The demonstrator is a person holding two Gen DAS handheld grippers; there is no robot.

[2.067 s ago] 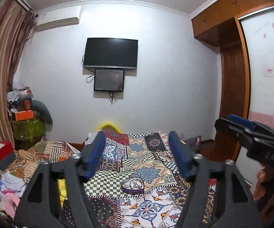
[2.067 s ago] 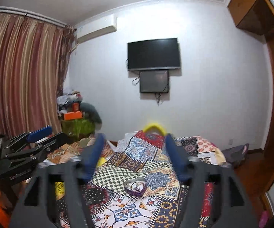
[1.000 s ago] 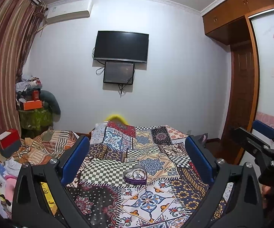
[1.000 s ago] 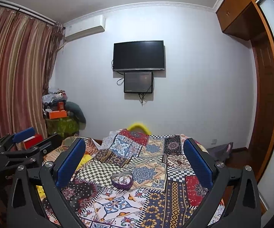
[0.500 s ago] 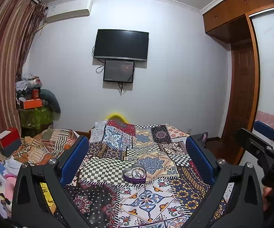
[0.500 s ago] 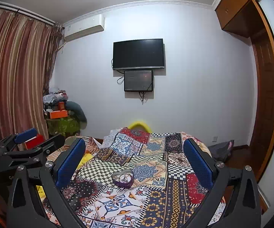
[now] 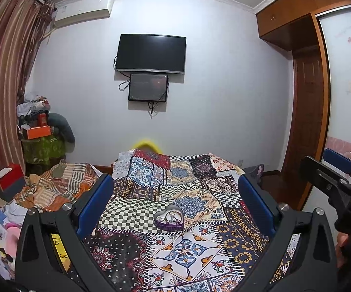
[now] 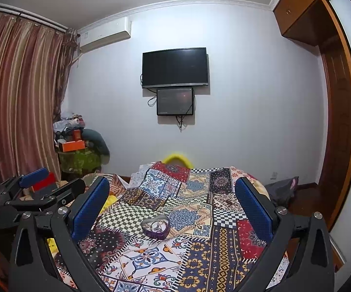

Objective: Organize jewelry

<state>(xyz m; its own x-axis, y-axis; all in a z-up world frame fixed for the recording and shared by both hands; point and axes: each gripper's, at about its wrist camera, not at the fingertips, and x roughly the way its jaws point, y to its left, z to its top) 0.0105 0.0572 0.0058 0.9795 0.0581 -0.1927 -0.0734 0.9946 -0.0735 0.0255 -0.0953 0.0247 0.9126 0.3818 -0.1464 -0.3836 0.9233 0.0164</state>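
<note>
A purple heart-shaped box [image 7: 169, 218] with jewelry inside lies open on the patchwork bedspread [image 7: 187, 248]; it also shows in the right wrist view [image 8: 155, 226]. My left gripper [image 7: 175, 194] is open and empty, held above the bed short of the box. My right gripper [image 8: 171, 199] is open and empty, likewise short of the box. The right gripper shows at the right edge of the left wrist view [image 7: 338, 170]. The left gripper shows at the left of the right wrist view [image 8: 37, 187].
A striped blanket [image 7: 56, 185] and clutter lie left of the bed. A pile of boxes and bags [image 7: 41, 133] stands by the curtain. A TV [image 7: 151, 53] hangs on the far wall. A wooden wardrobe [image 7: 306, 112] is at the right.
Both grippers opened from a narrower gap about two seconds ago. Since then they have held almost still; the box stays in place.
</note>
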